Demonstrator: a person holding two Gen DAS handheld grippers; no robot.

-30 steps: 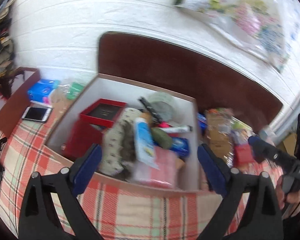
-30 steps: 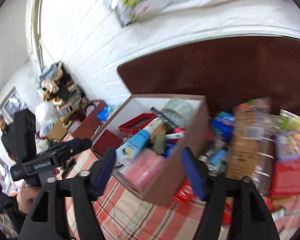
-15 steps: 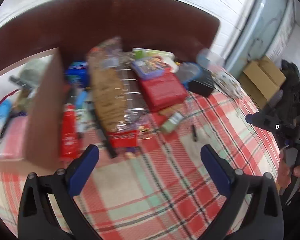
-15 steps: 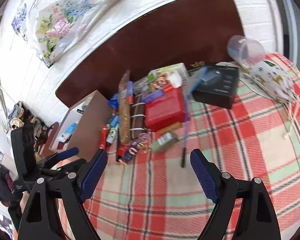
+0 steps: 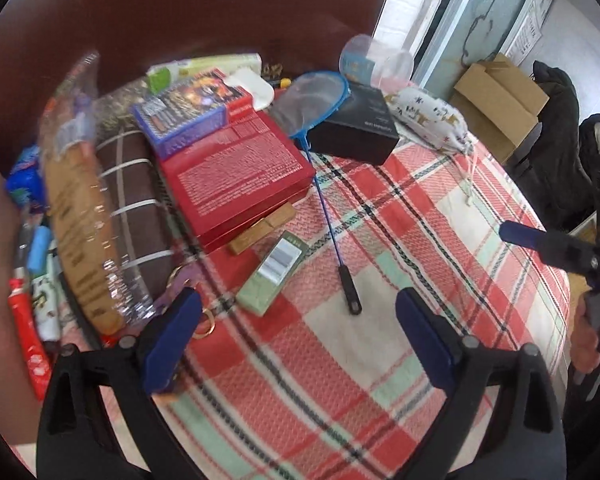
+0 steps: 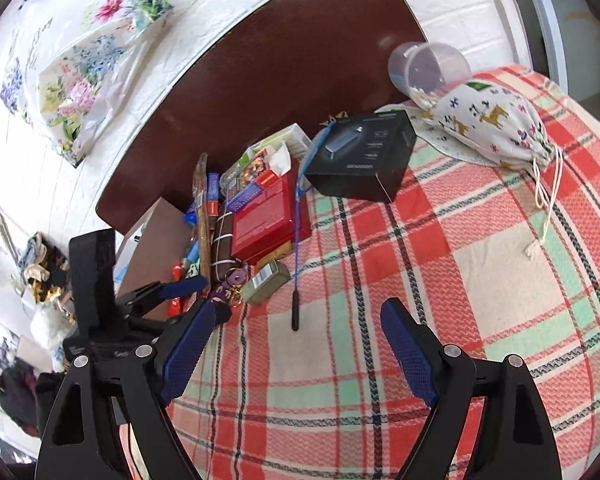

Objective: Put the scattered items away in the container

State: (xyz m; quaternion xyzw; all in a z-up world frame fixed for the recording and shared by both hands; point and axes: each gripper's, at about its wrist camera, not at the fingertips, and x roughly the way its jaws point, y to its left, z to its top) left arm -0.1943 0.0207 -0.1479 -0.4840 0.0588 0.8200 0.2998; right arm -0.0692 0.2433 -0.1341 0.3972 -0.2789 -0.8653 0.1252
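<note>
Black box [image 6: 364,160] (its white lettering blurred) beside red box [image 5: 236,176].

Dense white print covers the red box [image 5: 236,176], too small to read; the black box [image 6: 364,156], at its two o'clock, carries a pale word, possibly a brand, illegible.
</note>
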